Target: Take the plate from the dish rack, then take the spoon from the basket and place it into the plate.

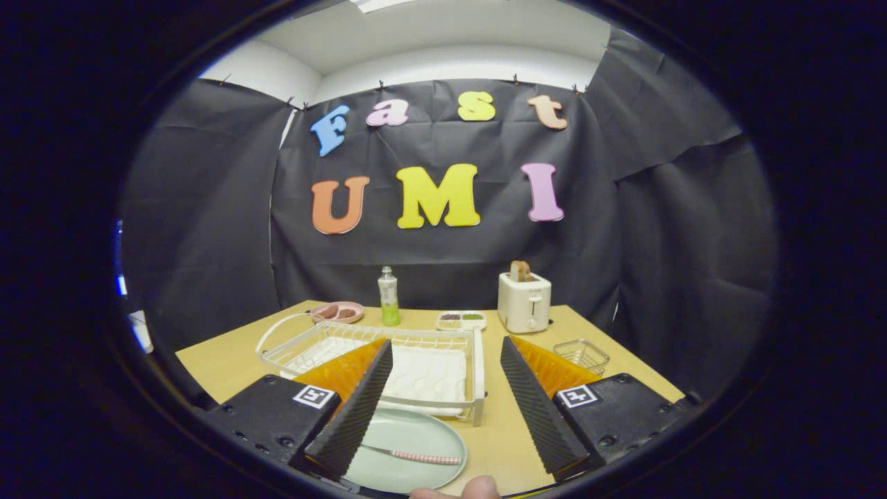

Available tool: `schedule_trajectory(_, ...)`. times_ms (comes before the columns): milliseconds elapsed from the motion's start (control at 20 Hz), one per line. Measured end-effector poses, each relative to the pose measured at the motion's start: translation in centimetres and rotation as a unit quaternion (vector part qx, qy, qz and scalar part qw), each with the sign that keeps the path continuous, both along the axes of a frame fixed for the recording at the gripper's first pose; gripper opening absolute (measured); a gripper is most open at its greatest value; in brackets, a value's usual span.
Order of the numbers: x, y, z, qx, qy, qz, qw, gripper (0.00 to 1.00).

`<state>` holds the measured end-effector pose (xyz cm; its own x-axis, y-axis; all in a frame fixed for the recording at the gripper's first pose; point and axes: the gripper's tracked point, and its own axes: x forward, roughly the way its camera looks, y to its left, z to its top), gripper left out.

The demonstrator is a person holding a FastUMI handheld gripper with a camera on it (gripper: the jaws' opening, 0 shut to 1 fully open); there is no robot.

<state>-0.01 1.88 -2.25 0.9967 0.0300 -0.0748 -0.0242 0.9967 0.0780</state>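
Nearest, a fingertip (478, 489) of the person's hand, just under the gripper (443, 454). Fingers spread wide apart, holding nothing. Between them, closer to the left finger, the plate (409, 450) flat on the table (499, 443), with the spoon (416, 455) lying in it, handle toward the right finger. Judged from this: plate out of the rack, spoon in the plate, so both steps look done, nothing left but to pull away. Just beyond the plate, the dish rack (478, 374) with a white mat inside. Beyond the right finger, a small wire basket (582, 355), seemingly empty. Farther: bottle (389, 298), pink dish (337, 312), small tray (461, 320), toaster (524, 300)
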Motion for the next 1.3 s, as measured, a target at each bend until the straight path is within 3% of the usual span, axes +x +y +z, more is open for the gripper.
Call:
schedule_trajectory(350, -2.5, 0.1, 3.3, -0.014, -0.058, -0.039, 0.997, 1.00)
schedule_trajectory(900, -2.5, 3.4, 3.9, -0.024, -0.078, -0.041, 0.996, 1.00)
schedule_trajectory(1300, -0.9, 5.3, 2.8, -0.012, -0.042, -0.022, 0.999, 1.00)
